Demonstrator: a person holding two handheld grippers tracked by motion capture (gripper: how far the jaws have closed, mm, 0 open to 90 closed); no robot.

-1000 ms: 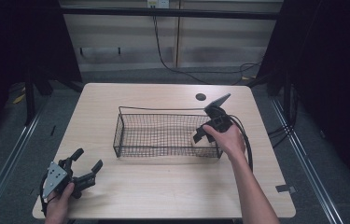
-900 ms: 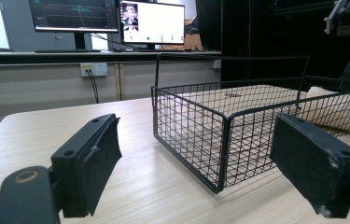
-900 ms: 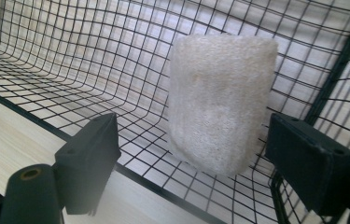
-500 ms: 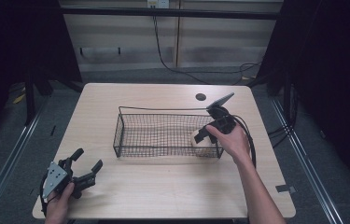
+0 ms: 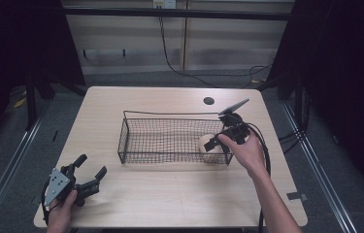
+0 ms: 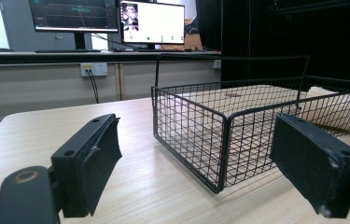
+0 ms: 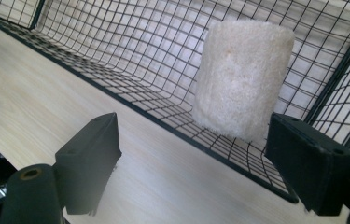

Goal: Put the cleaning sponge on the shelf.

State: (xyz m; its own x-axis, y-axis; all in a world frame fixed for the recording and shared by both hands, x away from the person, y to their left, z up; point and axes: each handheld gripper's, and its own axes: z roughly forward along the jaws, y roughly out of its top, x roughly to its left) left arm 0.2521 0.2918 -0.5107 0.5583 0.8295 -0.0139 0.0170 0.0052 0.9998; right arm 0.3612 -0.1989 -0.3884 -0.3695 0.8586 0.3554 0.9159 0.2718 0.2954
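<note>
Your right gripper (image 5: 222,140) hangs over the right end of the wire basket (image 5: 170,141), jaws spread and having just narrowed slightly, with nothing between them. The cream sponge roll (image 7: 242,77) lies inside the basket in its right-hand corner, beyond the fingertips (image 7: 310,161) and clear of both pads. Your left gripper (image 5: 88,171) rests near the table's (image 5: 170,194) front-left corner, jaws released and empty, well apart from the basket.
</note>
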